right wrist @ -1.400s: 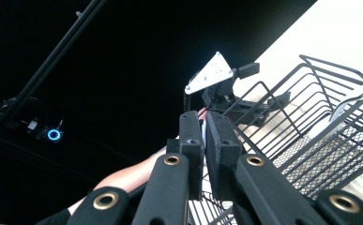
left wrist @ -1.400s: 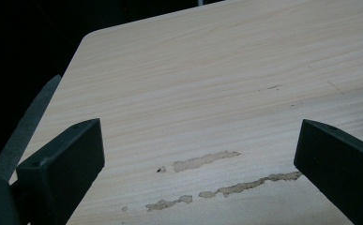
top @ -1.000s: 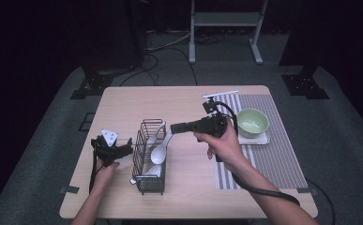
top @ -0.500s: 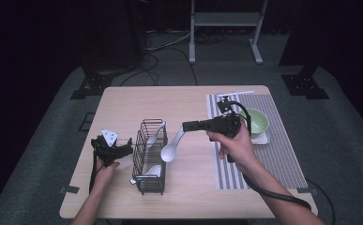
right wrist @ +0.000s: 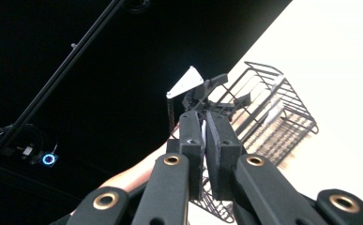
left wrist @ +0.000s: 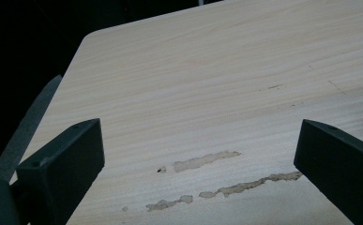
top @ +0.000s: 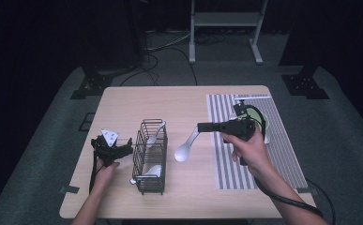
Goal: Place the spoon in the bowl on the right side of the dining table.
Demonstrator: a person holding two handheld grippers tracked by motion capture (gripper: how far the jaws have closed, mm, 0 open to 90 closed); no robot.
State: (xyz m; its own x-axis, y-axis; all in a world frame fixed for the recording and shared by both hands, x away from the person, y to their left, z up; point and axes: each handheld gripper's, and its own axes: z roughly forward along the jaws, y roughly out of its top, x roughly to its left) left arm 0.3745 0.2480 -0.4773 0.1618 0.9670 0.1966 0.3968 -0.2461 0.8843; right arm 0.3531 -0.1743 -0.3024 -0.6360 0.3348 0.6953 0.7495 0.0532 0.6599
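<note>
My right gripper (top: 201, 127) is shut on the handle of a white spoon (top: 186, 149), whose bowl hangs low over the bare table between the wire basket (top: 150, 157) and the striped mat (top: 282, 150). In the right gripper view the jaws (right wrist: 205, 126) stand pressed together, pointing at the basket (right wrist: 282, 117). Two more white spoons (top: 153, 135) lie in the basket. My left gripper (top: 124, 146) rests just left of the basket; in the left gripper view it (left wrist: 198, 159) stands wide open over bare wood with nothing between its jaws.
A green bowl (top: 258, 116) on a white dish (top: 267, 136) stands on the mat behind my right hand. The table's left edge (left wrist: 52, 93) lies close to my left gripper. Dark floor with stands and cables surrounds the table.
My right gripper has carried the spoon to the right, away from the basket and toward the striped mat. The left gripper has stayed in place.
</note>
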